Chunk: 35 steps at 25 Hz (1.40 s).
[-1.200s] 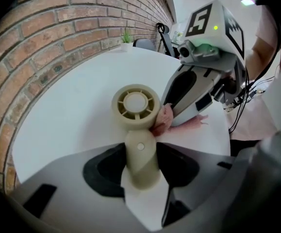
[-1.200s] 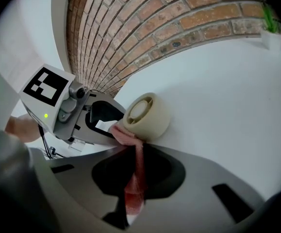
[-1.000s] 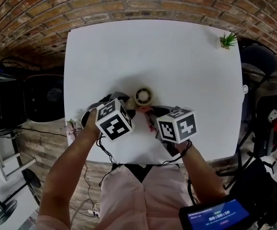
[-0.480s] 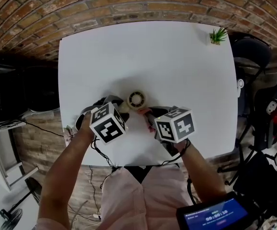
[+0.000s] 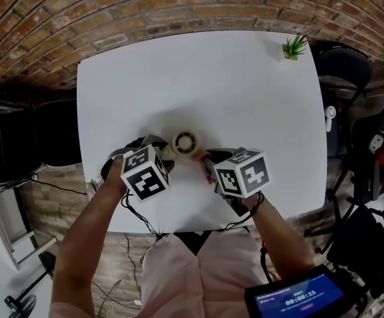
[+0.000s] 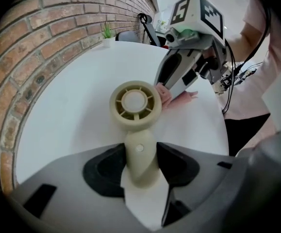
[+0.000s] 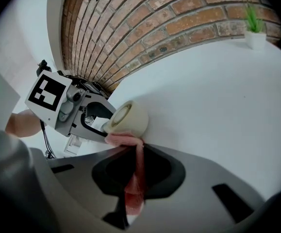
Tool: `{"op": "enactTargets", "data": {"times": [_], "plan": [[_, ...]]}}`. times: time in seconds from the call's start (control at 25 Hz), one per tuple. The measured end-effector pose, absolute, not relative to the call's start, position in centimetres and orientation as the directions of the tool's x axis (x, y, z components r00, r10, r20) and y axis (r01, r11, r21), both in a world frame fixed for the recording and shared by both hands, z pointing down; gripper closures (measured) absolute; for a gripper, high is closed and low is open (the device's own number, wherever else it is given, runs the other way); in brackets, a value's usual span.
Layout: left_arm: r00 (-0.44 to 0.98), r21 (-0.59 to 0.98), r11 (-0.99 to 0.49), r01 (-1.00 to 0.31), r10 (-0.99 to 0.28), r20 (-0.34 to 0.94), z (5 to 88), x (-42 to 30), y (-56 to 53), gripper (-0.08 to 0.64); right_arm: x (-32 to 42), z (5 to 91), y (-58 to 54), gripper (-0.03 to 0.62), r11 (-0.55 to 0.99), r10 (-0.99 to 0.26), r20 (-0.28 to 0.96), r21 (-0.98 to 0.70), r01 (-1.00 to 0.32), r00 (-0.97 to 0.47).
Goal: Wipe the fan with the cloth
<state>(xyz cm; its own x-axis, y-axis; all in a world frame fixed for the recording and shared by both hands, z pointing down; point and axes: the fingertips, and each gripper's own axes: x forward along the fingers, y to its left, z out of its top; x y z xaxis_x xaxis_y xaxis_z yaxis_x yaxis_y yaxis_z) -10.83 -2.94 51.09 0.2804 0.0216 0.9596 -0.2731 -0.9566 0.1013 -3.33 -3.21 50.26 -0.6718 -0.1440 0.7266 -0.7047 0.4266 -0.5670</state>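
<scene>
Two jobs, one each: the left gripper's [image 6: 140, 163] jaws squeeze the fan [image 6: 135, 104] by its handle [image 6: 141, 157] to hold it steady mid-frame on the worktop [image 5: 198, 78], while the right gripper's [image 7: 134, 173] jaws pinch the cloth [image 7: 123, 140] against its round head to wipe it.

Pale pink shirt [image 5: 193, 270], perhaps short-sleeved

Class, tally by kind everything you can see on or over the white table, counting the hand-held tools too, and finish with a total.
Fan: 1
Pink cloth: 1
Potted plant: 1
Tools: 2, the left tool and the right tool
Total: 5
</scene>
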Motion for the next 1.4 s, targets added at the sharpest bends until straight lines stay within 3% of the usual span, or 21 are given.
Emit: {"op": "enactTargets", "data": {"times": [1.4], "plan": [[0.137,0.085,-0.991,0.105,0.100,0.986,51.2,-10.6,-2.2,0.354,-1.8,50.2,-3.2,0.558,0.516,-0.119,0.761,-0.501,-0.695,-0.637]]}}
